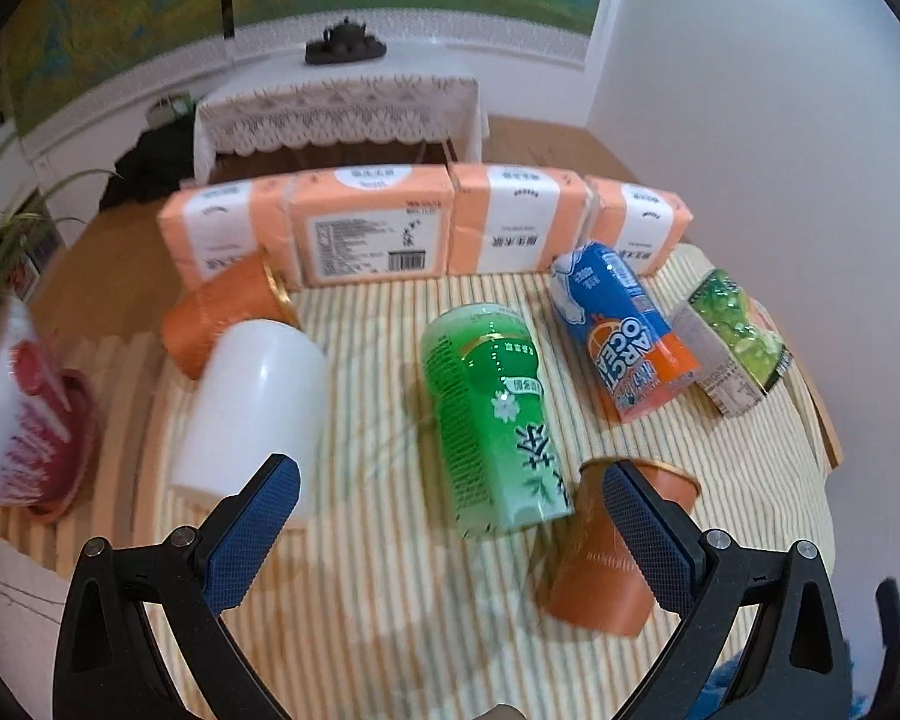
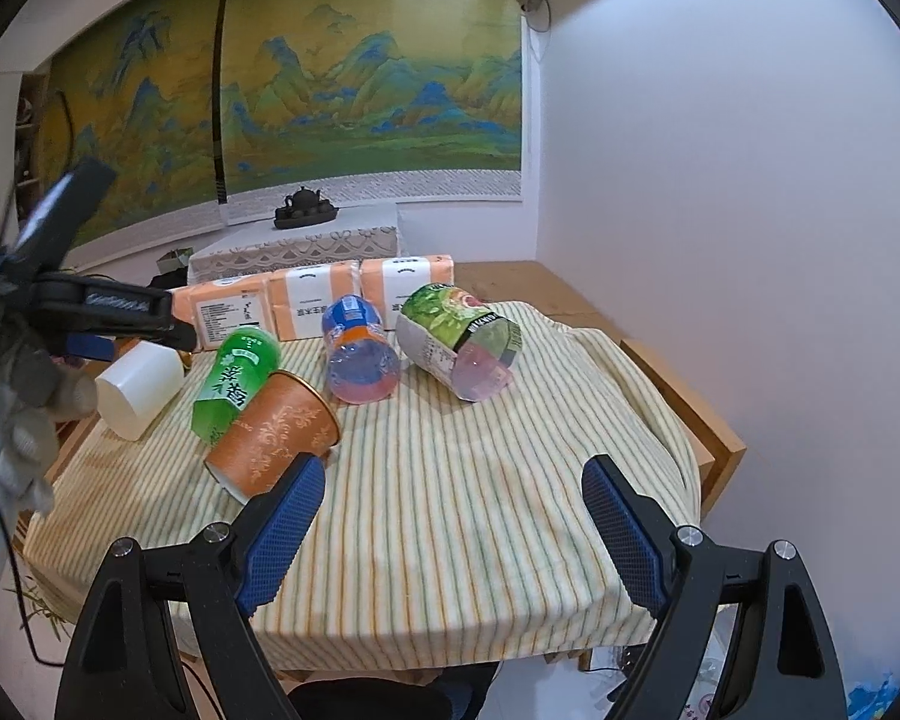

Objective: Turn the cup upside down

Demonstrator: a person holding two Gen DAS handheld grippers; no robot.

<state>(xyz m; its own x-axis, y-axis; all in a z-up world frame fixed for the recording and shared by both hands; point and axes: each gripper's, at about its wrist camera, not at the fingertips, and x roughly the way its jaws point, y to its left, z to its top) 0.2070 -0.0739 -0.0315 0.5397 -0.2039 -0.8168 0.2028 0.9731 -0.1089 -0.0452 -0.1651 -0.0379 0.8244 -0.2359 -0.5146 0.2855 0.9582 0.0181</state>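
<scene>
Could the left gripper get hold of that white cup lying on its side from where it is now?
Probably yes. The left gripper is open, the white cup lies just ahead by its left finger, and nothing sits between them.

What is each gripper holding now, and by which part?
Nothing is held. The left gripper is open, with only striped cloth between its fingers; the orange cup lies beside its right finger. The right gripper is open too, over bare cloth.

likely home: landscape mural (image 2: 306, 90), tea set (image 2: 305, 208), striped tablecloth (image 2: 450, 510).
</scene>
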